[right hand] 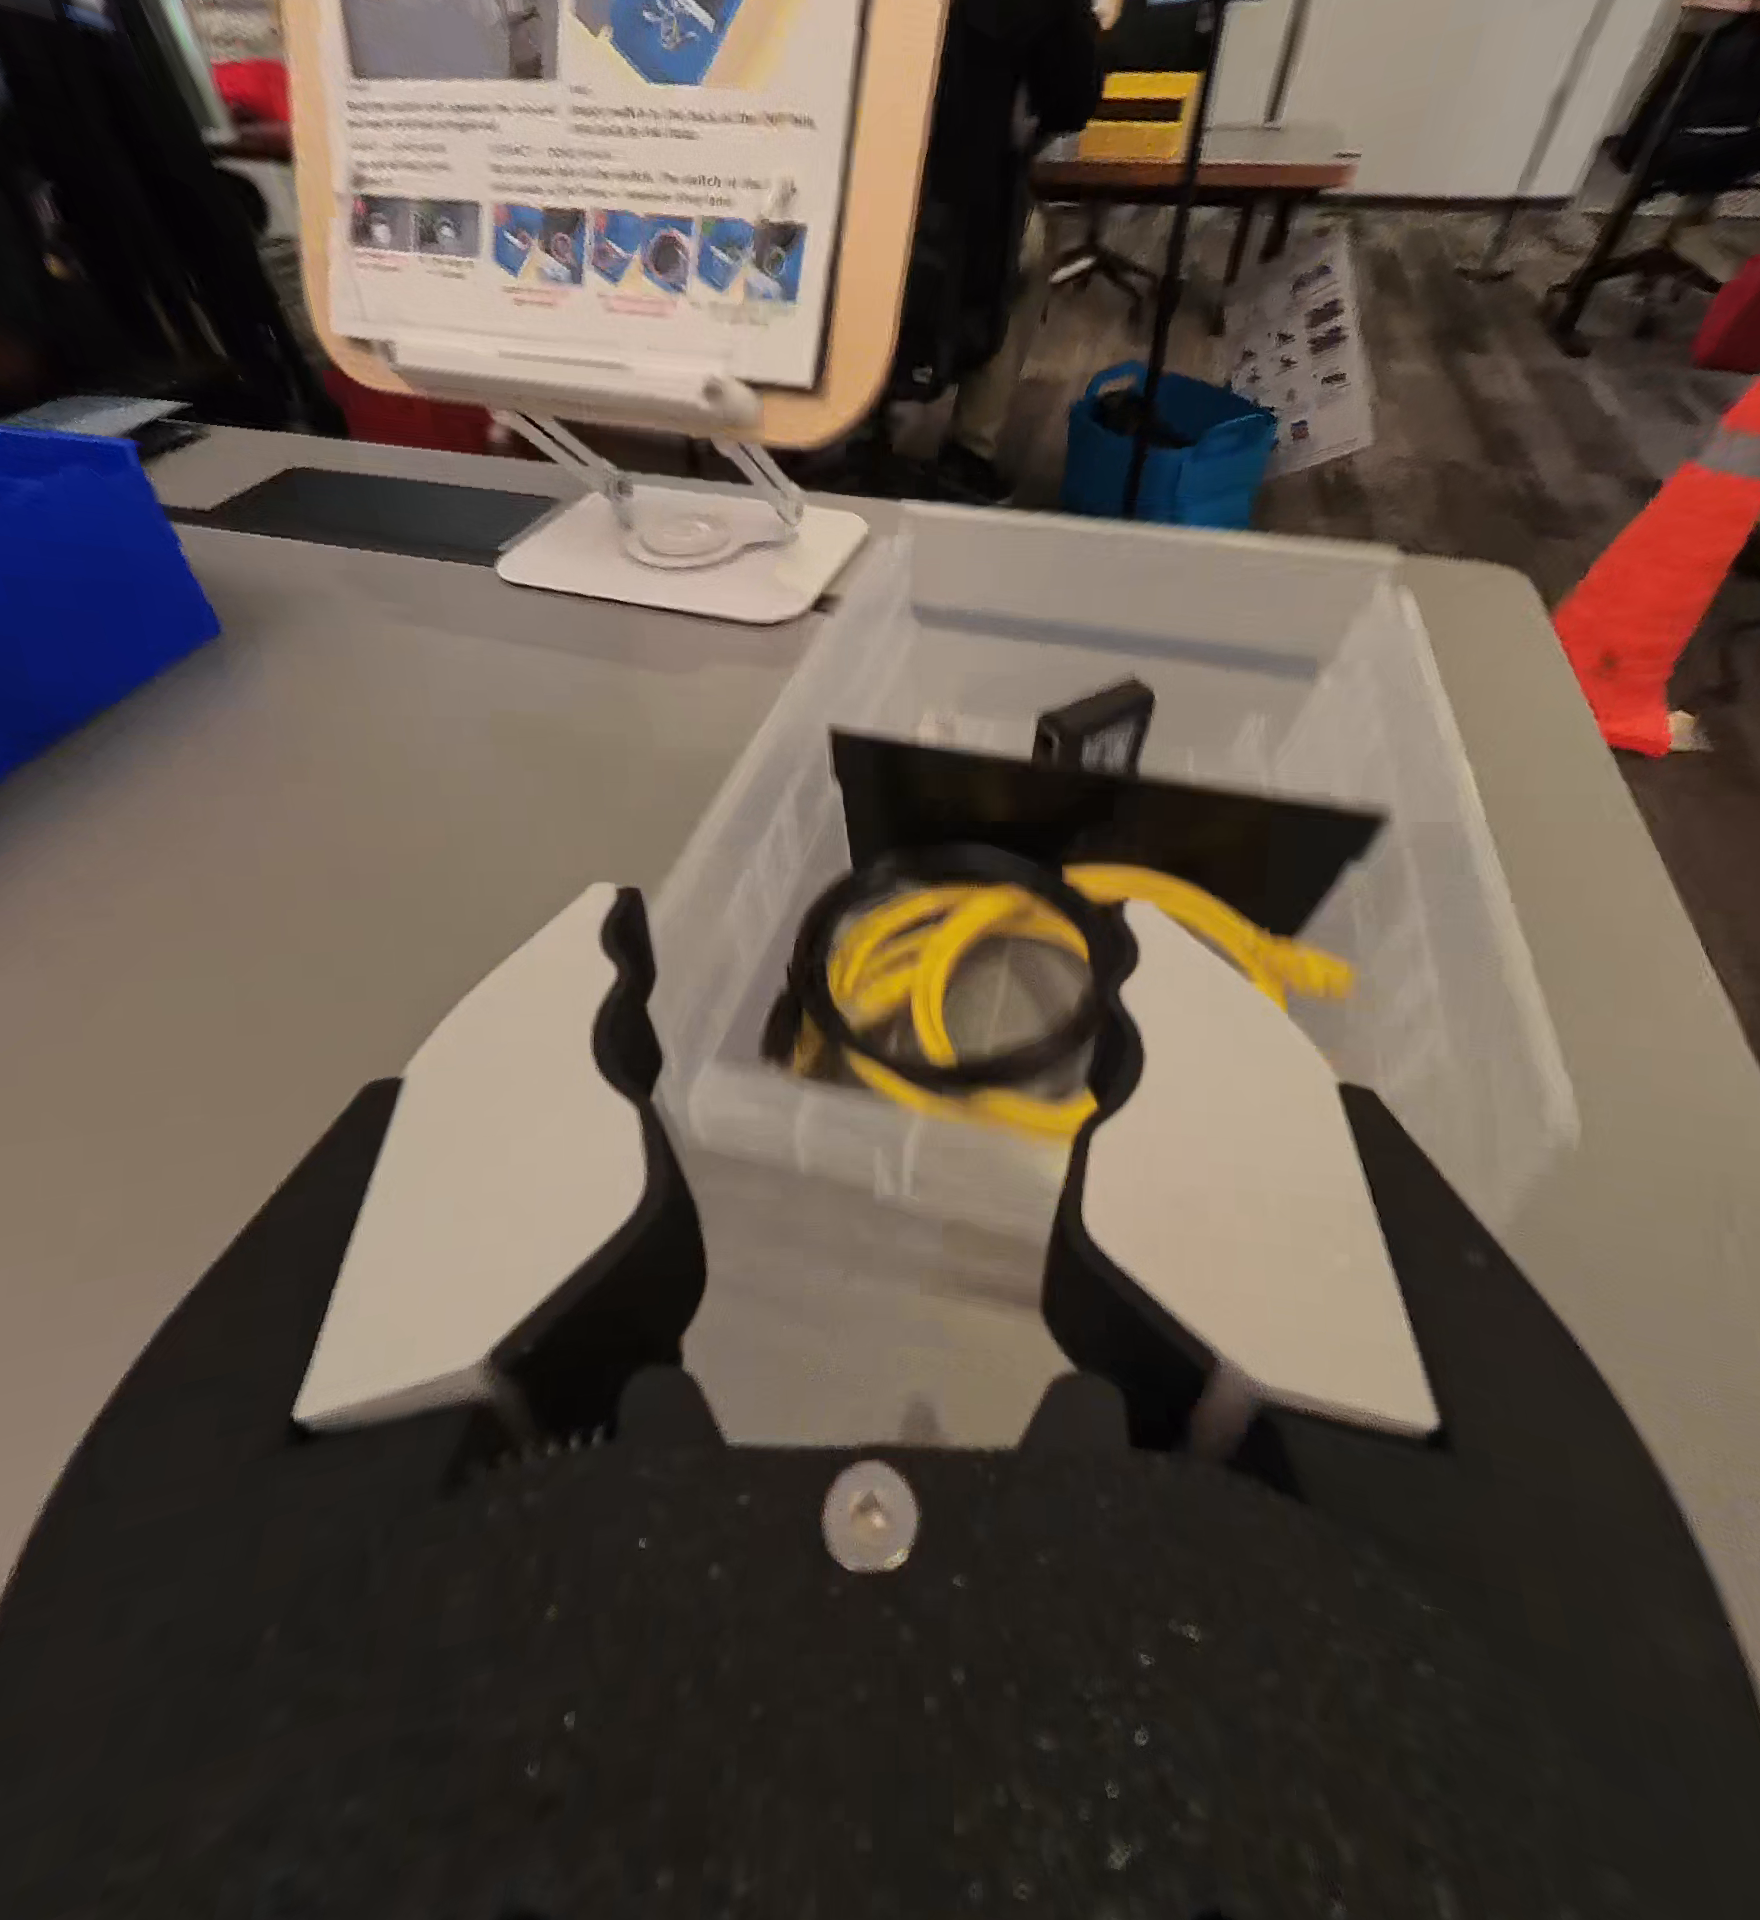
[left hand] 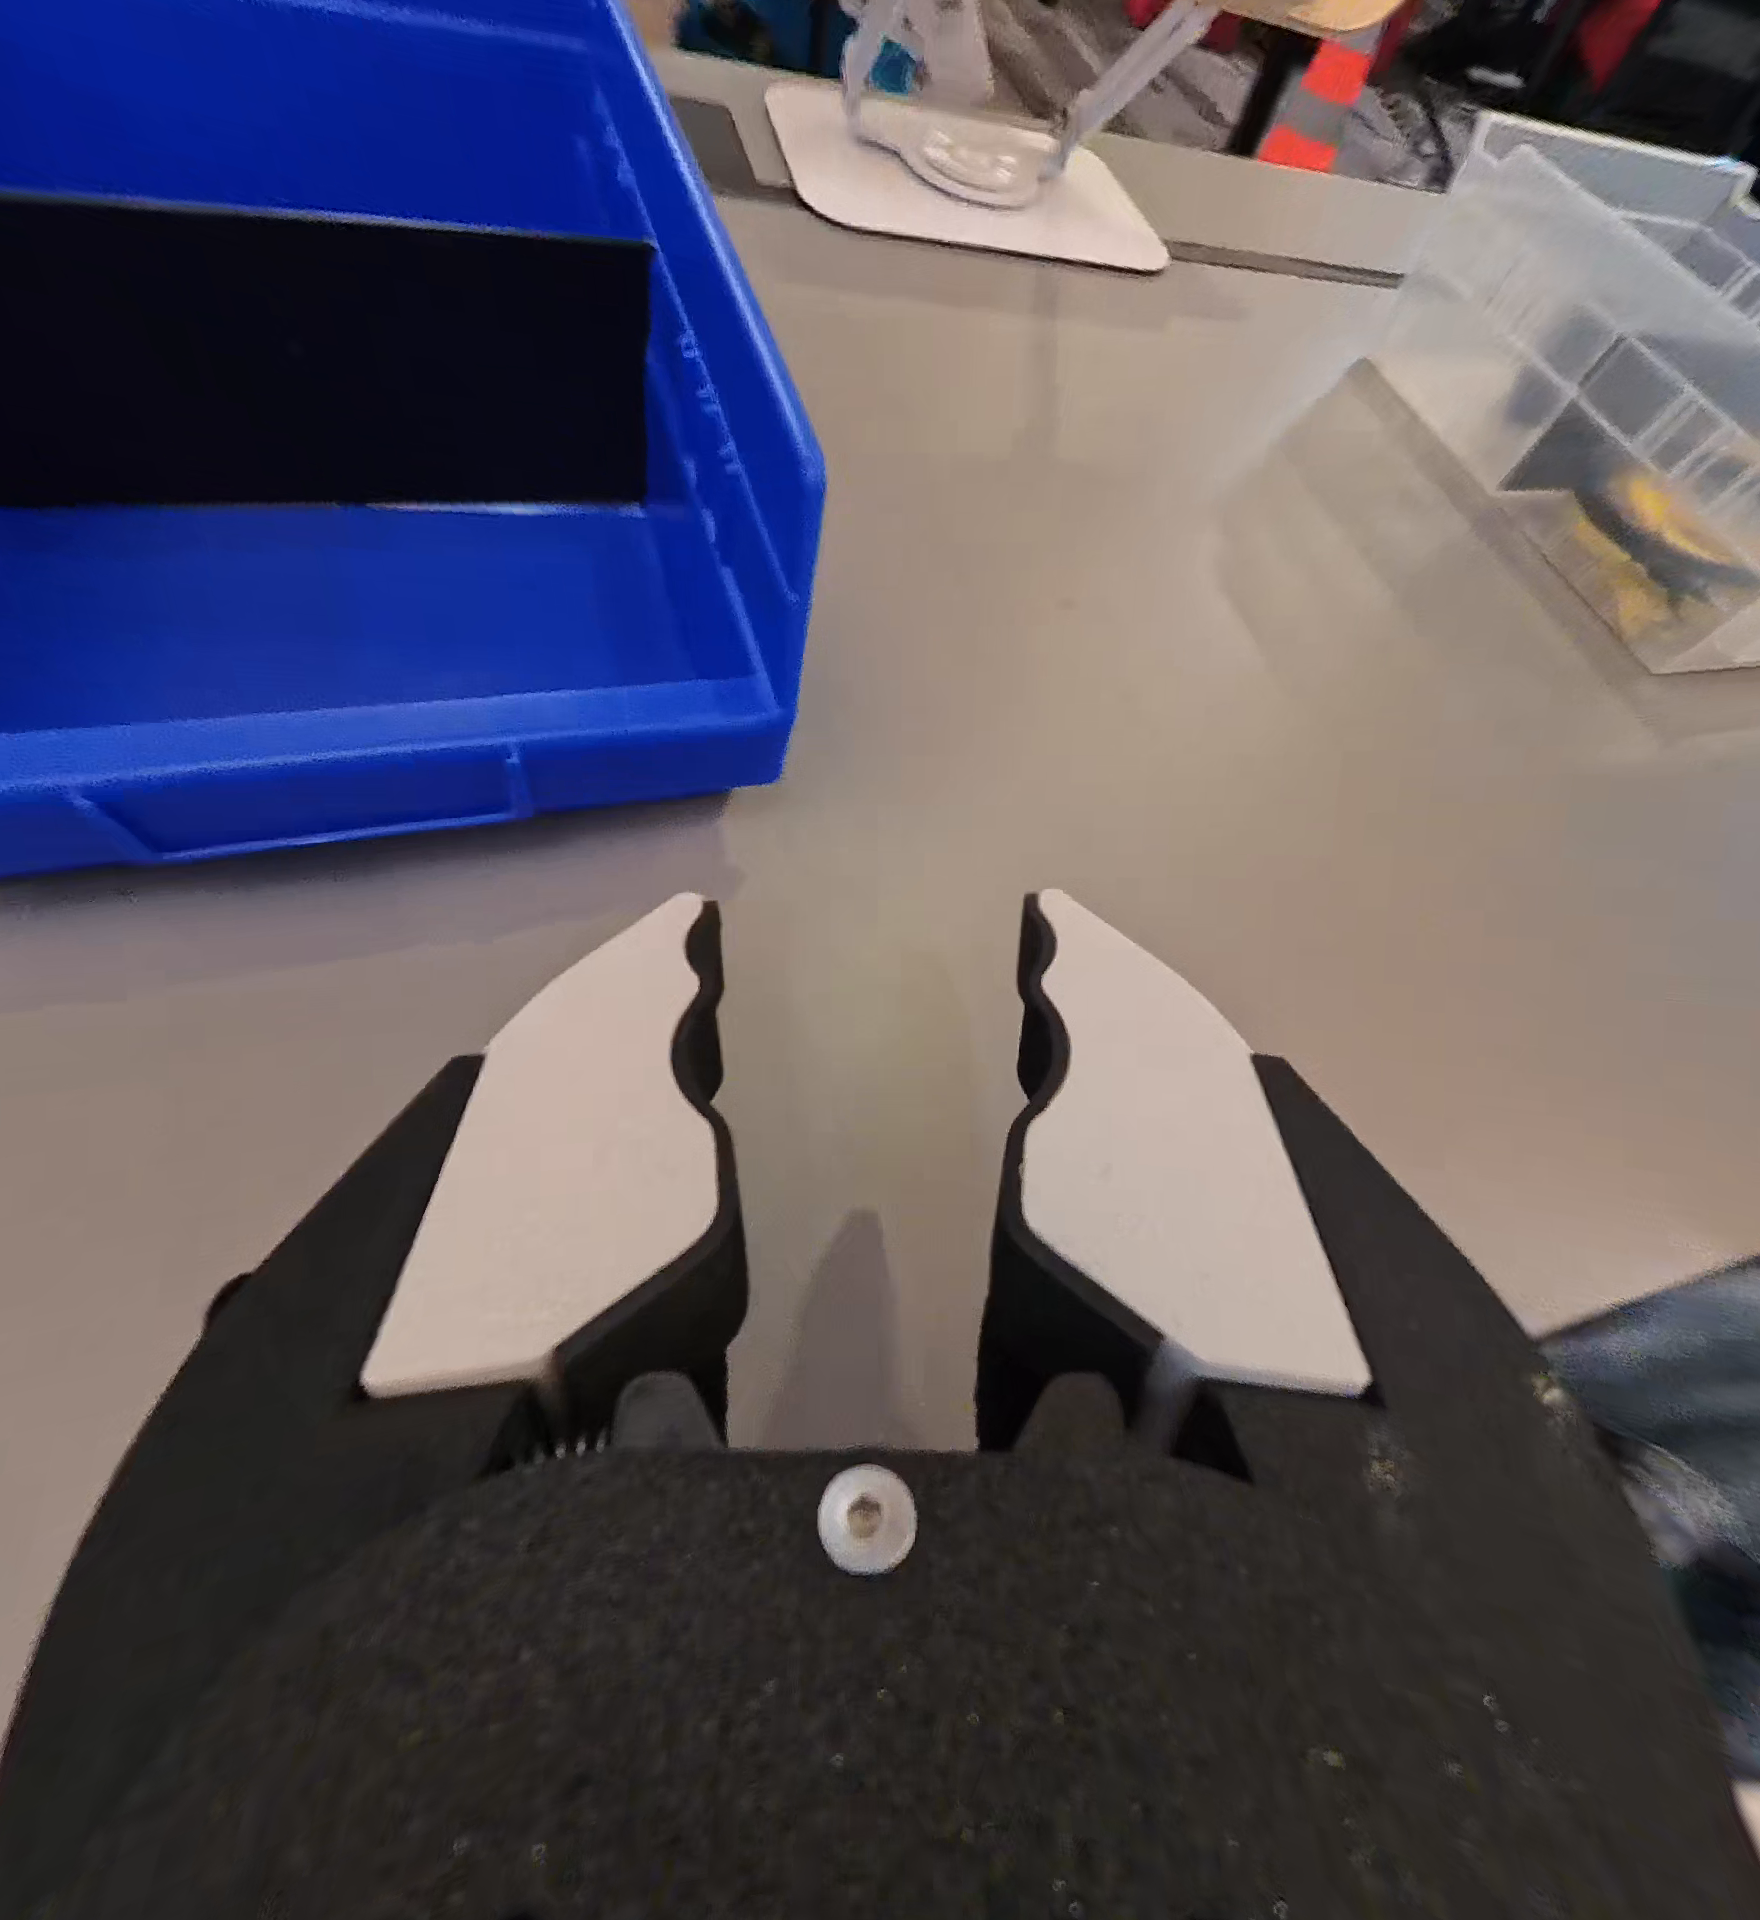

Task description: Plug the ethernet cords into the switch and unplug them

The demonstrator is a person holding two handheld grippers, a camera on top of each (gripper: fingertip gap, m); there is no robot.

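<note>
On the far right of the grey counter (right hand: 440,831) sits a clear plastic bin (right hand: 1427,935), and that is where everything I need lies. Its near compartment holds the yellow ethernet cords (right hand: 949,977), tangled together with a coiled black cable (right hand: 824,997). A black divider (right hand: 1115,821) closes off that compartment, and behind it a small black box (right hand: 1094,727) pokes up; I take it for the switch, though blur keeps me from being sure.

By my reading the task has barely begun: no cord is lifted, none is plugged in, so all the plugging and unplugging is left.

My right hand-held gripper (right hand: 876,956) has its fingers wide apart and bare. It hovers just short of the bin's near wall, with the cords straight ahead and a little right of centre; its right fingertip (right hand: 1146,935) overlaps the coil in view, but I cannot tell whether it touches.

My left hand-held gripper (left hand: 871,935) is also parted, nothing between its pads, over bare counter. A blue bin (left hand: 336,644) stands just to its far left, and the clear bin (left hand: 1603,436) lies well off to the far right.
</note>
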